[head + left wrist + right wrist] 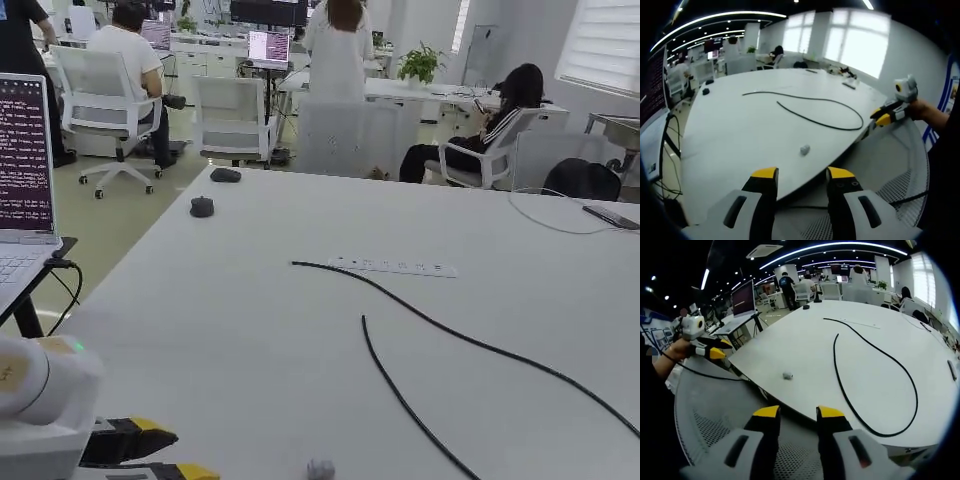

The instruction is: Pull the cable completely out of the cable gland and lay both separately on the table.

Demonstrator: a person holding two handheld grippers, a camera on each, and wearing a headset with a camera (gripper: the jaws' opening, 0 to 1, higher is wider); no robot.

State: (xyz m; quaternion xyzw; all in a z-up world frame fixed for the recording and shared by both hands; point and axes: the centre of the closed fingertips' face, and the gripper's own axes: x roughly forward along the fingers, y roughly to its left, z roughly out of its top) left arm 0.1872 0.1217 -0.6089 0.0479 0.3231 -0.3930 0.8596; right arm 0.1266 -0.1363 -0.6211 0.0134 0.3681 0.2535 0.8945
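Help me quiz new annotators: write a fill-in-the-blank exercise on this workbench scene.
1. The cable lying on the white table is ____ in colour.
2. The left tongs and the right tongs both stand ____, holding nothing.
3. The small cable gland lies by itself, touching ____ of the cable's two ends.

Missing words: black; open; neither.

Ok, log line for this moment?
cable loose on table | gland apart, near edge | left gripper open, empty | right gripper open, empty
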